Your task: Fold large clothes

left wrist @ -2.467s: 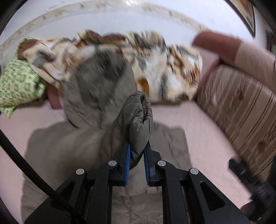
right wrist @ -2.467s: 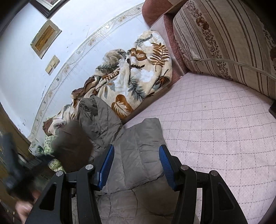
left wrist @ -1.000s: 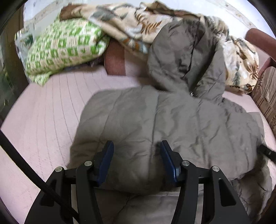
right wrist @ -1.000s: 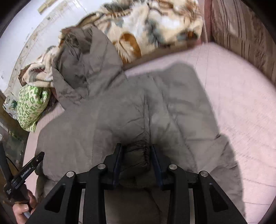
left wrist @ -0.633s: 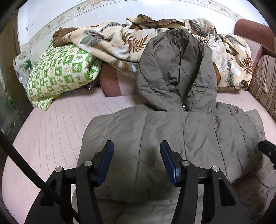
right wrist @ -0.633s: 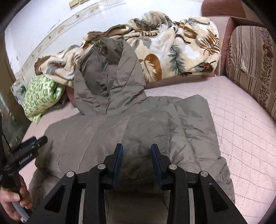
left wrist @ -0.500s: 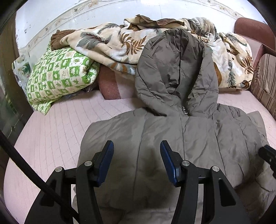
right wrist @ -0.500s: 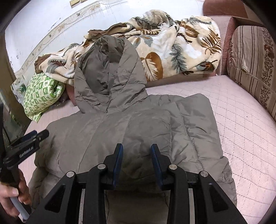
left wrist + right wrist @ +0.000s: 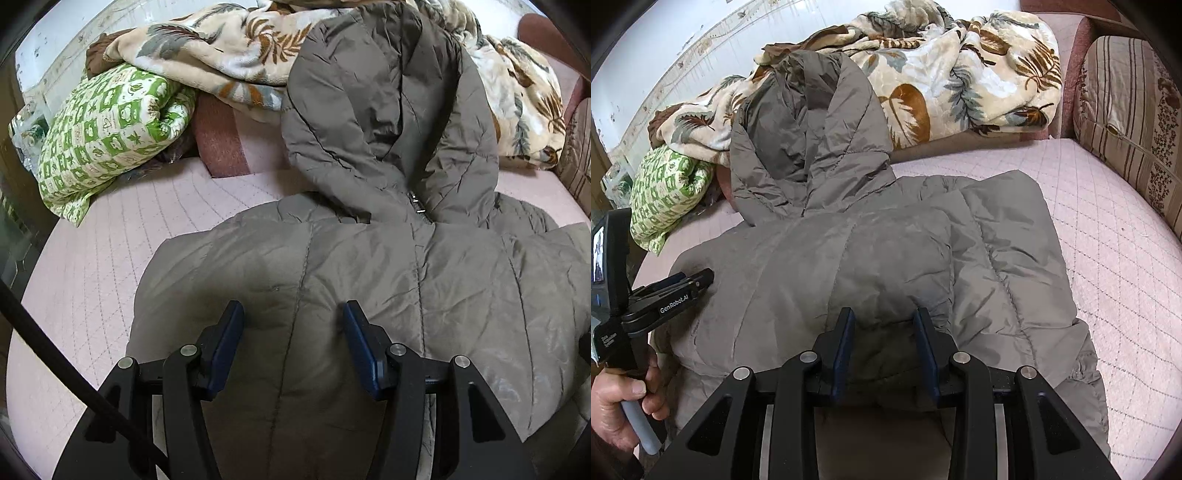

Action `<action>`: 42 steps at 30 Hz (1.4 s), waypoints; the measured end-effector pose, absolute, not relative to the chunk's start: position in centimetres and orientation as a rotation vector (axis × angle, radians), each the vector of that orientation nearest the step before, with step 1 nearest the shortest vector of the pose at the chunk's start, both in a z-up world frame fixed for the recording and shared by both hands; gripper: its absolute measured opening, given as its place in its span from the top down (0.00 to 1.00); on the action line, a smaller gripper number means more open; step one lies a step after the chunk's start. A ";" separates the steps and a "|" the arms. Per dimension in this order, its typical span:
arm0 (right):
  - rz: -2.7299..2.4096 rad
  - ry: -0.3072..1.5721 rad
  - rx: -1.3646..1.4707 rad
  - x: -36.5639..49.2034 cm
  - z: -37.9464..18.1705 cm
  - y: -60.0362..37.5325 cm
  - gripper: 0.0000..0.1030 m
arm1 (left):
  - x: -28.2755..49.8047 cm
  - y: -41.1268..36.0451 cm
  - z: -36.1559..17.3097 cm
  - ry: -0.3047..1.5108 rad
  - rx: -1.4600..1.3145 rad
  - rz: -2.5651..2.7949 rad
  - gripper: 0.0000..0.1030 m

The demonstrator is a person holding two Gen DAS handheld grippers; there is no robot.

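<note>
A grey-brown padded hooded jacket (image 9: 369, 277) lies spread on the bed with its hood (image 9: 388, 110) resting against the blanket behind. My left gripper (image 9: 291, 325) hovers open over the jacket's left part, with nothing between its blue pads. It also shows at the left edge of the right wrist view, as the left gripper (image 9: 683, 284) held by a hand (image 9: 620, 402). My right gripper (image 9: 884, 332) is shut on a sleeve (image 9: 894, 266) that lies folded across the jacket's (image 9: 1015, 258) body. The sleeve's end sits dark between the pads.
A leaf-patterned blanket (image 9: 960, 74) is piled along the back. A green and white pillow (image 9: 103, 129) sits at the back left. A striped cushion (image 9: 1126, 129) stands at the right. The pink quilted bed cover (image 9: 1126, 277) shows bare on both sides of the jacket.
The left gripper, earlier shut on a sleeve cuff, now stands open and has slid across the jacket. The right gripper, earlier wide open, has closed on the other sleeve.
</note>
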State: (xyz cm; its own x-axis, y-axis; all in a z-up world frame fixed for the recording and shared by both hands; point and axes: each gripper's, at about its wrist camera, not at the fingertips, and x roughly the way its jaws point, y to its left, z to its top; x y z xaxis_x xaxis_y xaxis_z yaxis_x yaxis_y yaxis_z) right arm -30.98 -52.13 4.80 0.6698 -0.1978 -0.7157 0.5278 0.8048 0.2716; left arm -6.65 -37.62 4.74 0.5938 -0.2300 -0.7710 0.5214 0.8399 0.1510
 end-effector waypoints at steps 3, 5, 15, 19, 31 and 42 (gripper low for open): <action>-0.429 0.730 0.495 -31.0 4.7 -52.2 0.65 | -6.8 -37.6 4.9 0.828 0.395 -0.449 0.47; -0.425 0.727 0.498 -31.1 4.8 -52.3 0.65 | -7.2 -37.2 5.4 0.823 0.386 -0.457 0.47; -0.383 0.667 0.486 -31.6 6.5 -51.3 0.65 | -10.0 -32.0 7.1 0.789 0.326 -0.448 0.47; -0.384 0.693 0.484 -31.2 6.0 -51.2 0.65 | -9.2 -30.9 6.2 0.825 0.306 -0.431 0.47; -0.378 0.718 0.516 -30.8 5.2 -51.5 0.65 | -9.9 -29.6 6.7 0.853 0.259 -0.448 0.46; -0.422 0.690 0.506 -31.0 5.3 -51.8 0.65 | -9.6 -25.7 5.4 0.874 0.199 -0.404 0.46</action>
